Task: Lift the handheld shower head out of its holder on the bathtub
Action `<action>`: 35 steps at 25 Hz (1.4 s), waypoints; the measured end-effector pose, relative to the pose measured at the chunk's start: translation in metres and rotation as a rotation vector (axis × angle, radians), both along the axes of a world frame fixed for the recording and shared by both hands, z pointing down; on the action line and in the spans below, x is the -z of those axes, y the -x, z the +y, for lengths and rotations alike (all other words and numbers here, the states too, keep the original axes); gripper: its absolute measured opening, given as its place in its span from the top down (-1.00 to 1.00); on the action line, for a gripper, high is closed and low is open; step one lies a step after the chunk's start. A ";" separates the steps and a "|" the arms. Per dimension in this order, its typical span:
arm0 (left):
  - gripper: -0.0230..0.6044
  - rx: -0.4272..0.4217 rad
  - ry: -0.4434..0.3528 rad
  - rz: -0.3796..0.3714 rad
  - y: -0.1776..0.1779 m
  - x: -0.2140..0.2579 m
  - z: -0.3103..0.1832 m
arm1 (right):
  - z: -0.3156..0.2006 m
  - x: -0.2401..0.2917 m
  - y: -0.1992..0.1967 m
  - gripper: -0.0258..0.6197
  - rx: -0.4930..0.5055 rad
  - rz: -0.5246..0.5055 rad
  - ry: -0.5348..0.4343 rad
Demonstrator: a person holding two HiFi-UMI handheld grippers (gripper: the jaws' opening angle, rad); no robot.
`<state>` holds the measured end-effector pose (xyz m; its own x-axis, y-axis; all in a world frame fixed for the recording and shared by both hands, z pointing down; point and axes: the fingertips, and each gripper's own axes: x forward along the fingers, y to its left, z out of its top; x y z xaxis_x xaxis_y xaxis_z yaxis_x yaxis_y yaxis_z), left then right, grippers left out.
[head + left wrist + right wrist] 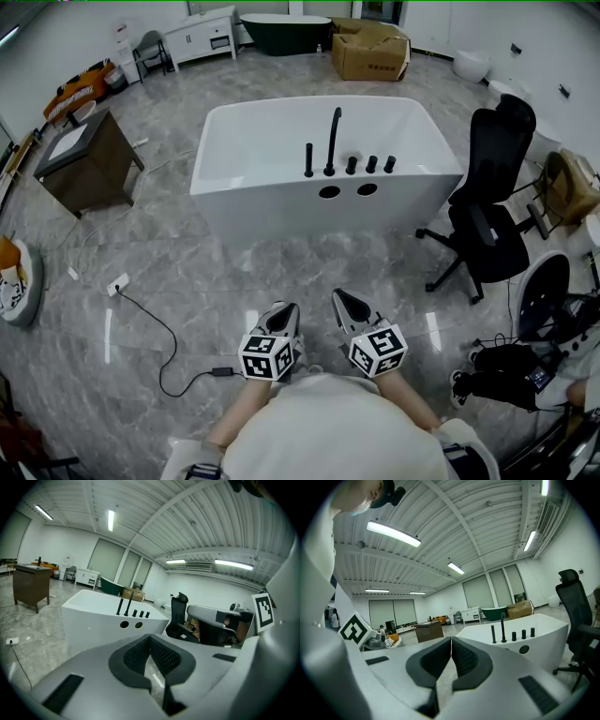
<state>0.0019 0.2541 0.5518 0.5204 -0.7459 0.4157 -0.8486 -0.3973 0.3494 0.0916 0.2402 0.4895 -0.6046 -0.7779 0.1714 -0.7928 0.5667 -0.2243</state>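
Left tongs (281,317) and right tongs (347,305) are held close to the body, both fully closed with nothing between them. Shower head (308,159) stands upright on the near rim of the tub (281,202), well apart from both. Recommended: step closer, open one pair, grip the black shaft squarely, lift straight up.

Bathtub (281,202): glossy white, smooth. Shower head (308,161): matt black, metal-like. Floor (187,281): polished grey marble-look tile. Cabinet (89,164): dark wood. Box (370,52): brown cardboard. Left tool (150,639), right tool (451,640): matt grey plastic, ribbed black pads (464,660).
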 end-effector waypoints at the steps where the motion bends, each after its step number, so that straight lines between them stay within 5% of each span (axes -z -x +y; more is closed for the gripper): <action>1: 0.86 -0.002 -0.002 0.002 0.001 0.000 -0.005 | -0.004 -0.001 0.001 0.86 -0.004 0.004 0.001; 11: 0.86 -0.020 -0.005 0.020 -0.002 -0.005 -0.064 | -0.066 -0.004 -0.006 0.86 -0.041 0.011 0.003; 35: 0.86 -0.029 -0.018 0.046 0.066 0.010 -0.248 | -0.246 0.010 0.059 0.86 -0.060 0.040 0.002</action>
